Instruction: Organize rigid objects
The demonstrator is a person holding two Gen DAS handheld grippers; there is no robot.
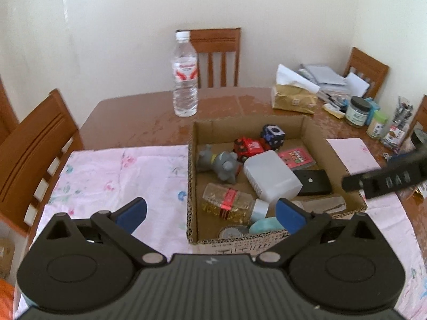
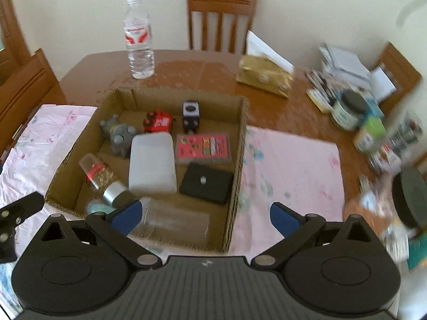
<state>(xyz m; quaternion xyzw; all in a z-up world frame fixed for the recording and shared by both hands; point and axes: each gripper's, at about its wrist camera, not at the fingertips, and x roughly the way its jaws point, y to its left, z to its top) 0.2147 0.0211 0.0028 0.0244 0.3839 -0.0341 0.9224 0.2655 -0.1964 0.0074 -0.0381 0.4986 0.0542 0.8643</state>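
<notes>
Your left tongs [image 1: 210, 213] and right tongs [image 2: 204, 216] gape wide, empty, above the cardboard box's [image 2: 241, 138] near edge; bare pink cloth [image 2: 293, 160] flanks it.

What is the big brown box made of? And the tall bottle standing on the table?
The box looks like plain matte cardboard: its cut edges show wavy corrugated layers. The water bottle looks like thin clear glossy plastic, since you can see through it, with a white cap, probably plastic too.
</notes>
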